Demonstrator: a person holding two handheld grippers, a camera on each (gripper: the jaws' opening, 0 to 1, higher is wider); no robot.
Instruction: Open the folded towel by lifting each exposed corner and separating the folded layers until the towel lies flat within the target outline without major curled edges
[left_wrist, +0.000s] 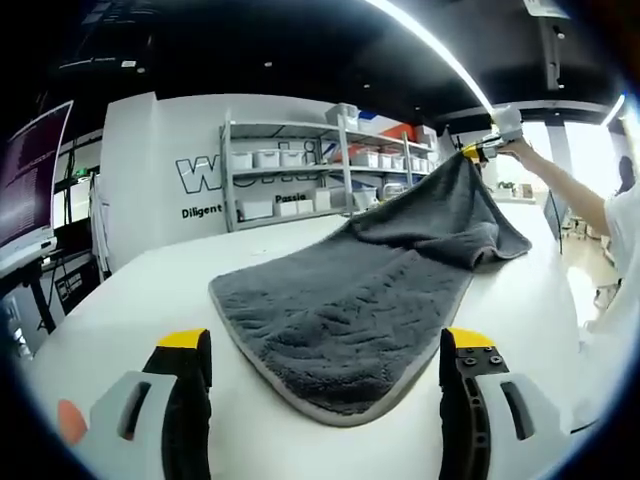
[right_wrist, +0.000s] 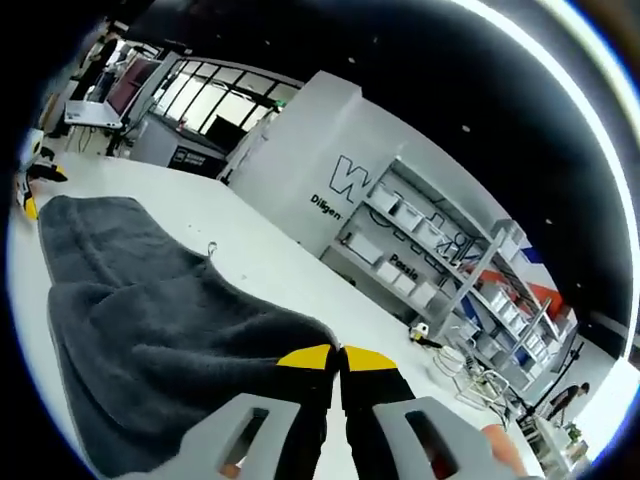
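Towel (left_wrist: 360, 300) corner lifted, pinched in right claw (right_wrist: 338, 362); left claw (left_wrist: 325, 350) spread, near hem.

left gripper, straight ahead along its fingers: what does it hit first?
Probably the grey towel: its near rounded edge lies on the white table between and just beyond the open left gripper. Height above the table is unclear, so it might skim over the towel.

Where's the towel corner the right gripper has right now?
In the left gripper view, the right gripper holds the gray towel corner lifted at upper right, above the white table, in front of the shelves.
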